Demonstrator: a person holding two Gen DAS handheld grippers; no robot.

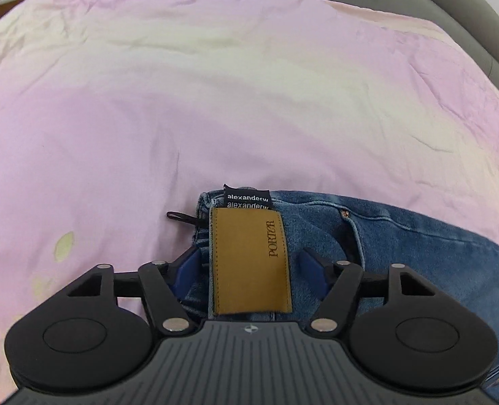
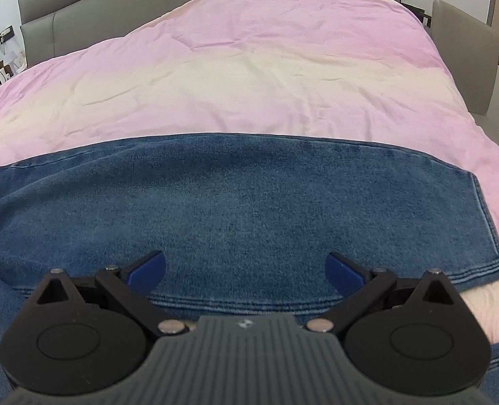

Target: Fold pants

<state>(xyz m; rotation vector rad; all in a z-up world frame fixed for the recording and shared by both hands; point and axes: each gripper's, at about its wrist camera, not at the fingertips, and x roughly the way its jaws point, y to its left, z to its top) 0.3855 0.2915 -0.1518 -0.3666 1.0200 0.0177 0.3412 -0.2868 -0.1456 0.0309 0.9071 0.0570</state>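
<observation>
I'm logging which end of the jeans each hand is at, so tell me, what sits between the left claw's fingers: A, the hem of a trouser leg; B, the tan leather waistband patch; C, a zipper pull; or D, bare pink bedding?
B: the tan leather patch on the jeans waistband lies between the left claw fingers.

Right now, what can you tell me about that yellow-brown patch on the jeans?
The tan patch looks like suede leather, a tall rectangle stitched round its edge onto the blue jeans at the waistband. PORTER is stamped sideways on it. A dark woven label pokes out above it. It lies between the open jaws of the left gripper.
</observation>
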